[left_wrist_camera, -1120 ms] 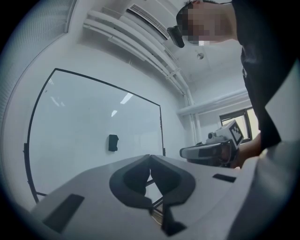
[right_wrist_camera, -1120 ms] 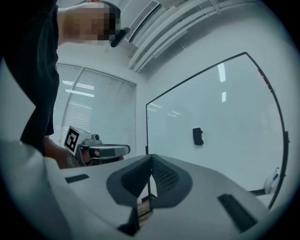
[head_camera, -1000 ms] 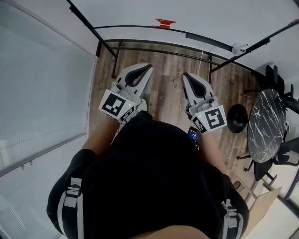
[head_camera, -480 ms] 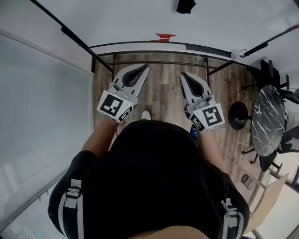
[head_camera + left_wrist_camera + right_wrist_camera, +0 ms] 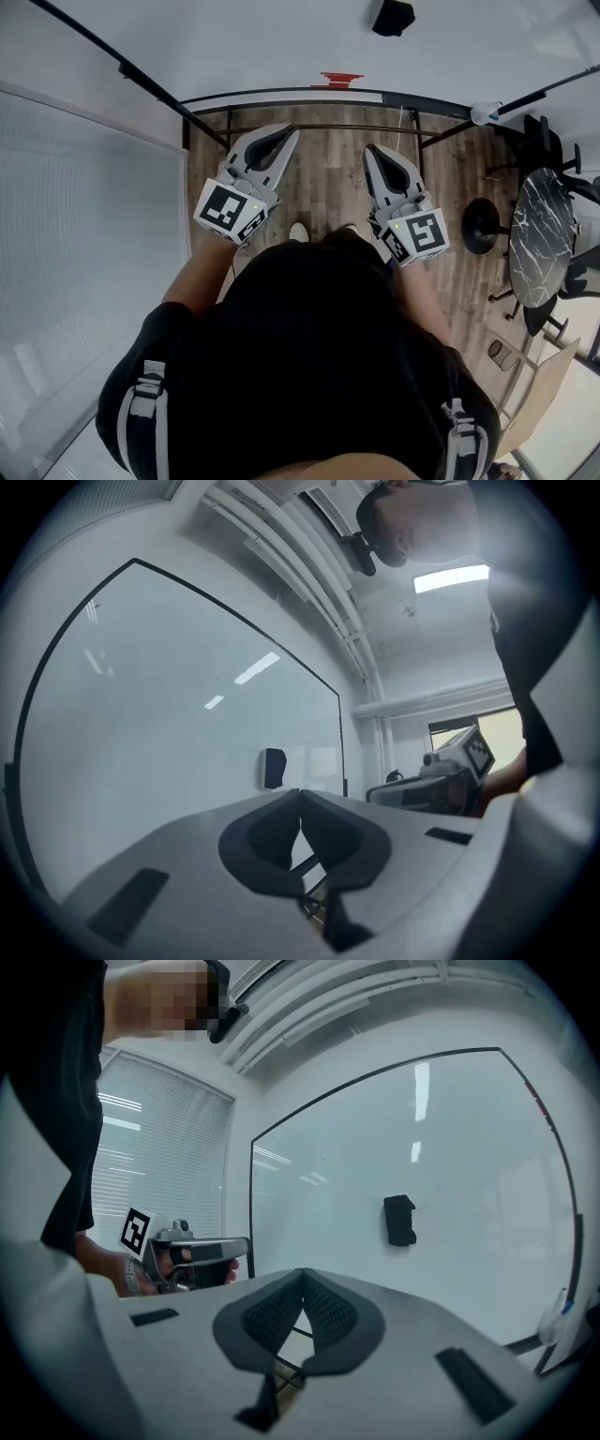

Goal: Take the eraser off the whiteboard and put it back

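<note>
Jaws come nearest: the left gripper (image 5: pixel 284 132) and the right gripper (image 5: pixel 371 151) are held side by side in front of the person's body. Each has its tips pressed together with nothing between them. Beyond them lies wooden floor (image 5: pixel 328 192), and past that stands the whiteboard (image 5: pixel 469 1138). Farthest off, the black eraser (image 5: pixel 399 1220) sits stuck on the board's face, well apart from both grippers. By my reading nothing of the task is done yet. Reaching the board, gripping the eraser, lifting it off and setting it back on are all left.
</note>
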`<action>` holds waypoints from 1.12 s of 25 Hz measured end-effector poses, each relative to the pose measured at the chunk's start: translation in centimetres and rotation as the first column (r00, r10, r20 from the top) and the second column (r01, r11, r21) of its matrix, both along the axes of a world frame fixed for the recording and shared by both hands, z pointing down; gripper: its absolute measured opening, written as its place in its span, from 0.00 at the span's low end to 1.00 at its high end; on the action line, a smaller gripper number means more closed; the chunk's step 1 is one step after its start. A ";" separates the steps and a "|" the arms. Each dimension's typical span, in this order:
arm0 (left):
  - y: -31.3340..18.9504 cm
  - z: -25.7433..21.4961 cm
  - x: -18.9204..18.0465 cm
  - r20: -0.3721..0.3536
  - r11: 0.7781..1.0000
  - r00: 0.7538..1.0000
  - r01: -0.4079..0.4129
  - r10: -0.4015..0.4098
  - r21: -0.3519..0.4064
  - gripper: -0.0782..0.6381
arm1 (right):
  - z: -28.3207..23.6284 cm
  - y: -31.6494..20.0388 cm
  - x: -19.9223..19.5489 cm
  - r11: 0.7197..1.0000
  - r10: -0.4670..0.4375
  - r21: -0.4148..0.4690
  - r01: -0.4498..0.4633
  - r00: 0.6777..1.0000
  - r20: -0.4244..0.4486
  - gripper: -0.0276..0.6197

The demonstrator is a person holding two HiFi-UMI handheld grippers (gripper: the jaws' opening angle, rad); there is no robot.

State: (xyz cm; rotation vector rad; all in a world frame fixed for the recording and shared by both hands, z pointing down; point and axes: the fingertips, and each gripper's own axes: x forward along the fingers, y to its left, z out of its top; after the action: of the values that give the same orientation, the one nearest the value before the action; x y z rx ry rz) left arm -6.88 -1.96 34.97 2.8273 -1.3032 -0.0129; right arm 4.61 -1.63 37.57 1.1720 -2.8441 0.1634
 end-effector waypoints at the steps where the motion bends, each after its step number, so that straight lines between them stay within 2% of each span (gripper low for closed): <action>1: -0.3 0.2 -0.1 -0.001 1.000 1.000 0.002 -0.002 -0.004 0.12 | 0.2 -0.3 0.0 1.000 0.003 -0.005 -0.003 1.000 0.000 0.03; 8: -3.5 1.8 0.5 0.005 0.999 1.000 0.026 -0.026 -0.034 0.12 | 1.7 -3.9 0.5 1.000 -0.006 -0.021 0.006 1.000 -0.005 0.03; 20: -11.6 -0.4 4.2 0.039 0.997 0.996 0.081 -0.082 0.014 0.12 | -0.8 -13.8 2.9 0.997 -0.050 0.065 0.050 0.999 -0.001 0.03; 28: -16.2 -0.9 5.9 0.046 0.991 0.990 0.131 -0.133 0.025 0.12 | -2.5 -20.0 4.6 0.990 0.013 0.141 -0.006 0.999 -0.048 0.05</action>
State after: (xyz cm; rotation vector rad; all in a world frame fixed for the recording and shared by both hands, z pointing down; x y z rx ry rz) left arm -0.99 -18.13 34.06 2.7705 -1.5073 0.0379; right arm 9.23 -21.66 35.10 1.1971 -2.8478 -0.0665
